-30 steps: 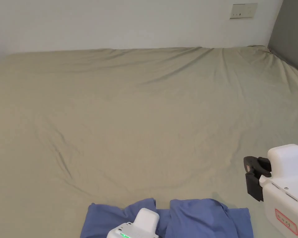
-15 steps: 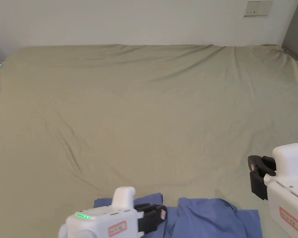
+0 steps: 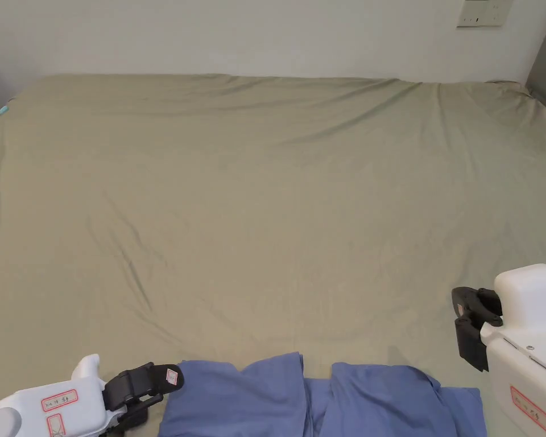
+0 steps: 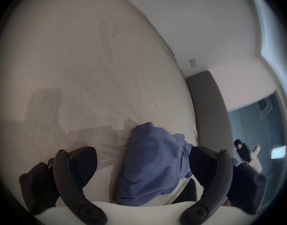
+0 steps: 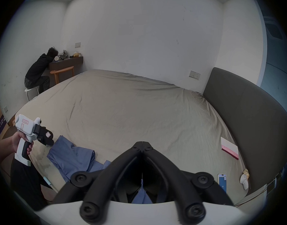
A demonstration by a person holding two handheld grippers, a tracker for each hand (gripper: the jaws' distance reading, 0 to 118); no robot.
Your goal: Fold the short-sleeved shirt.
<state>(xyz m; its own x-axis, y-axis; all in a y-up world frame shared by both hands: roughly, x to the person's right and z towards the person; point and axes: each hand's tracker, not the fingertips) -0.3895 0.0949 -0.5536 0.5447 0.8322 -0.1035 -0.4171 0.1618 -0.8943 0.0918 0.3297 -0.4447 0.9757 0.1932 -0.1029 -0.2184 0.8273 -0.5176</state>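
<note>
Left gripper: fingers spread wide, holding nothing, just beside the left edge of the blue shirt. Right gripper: fingers pressed together at their tips, nothing seen between them, raised beyond the shirt's right end. The shirt, partly folded and bunched, lies at the near edge of the bed, which is covered in a beige sheet. A grey headboard stands at the bed's right; a phone lies near it.
</note>
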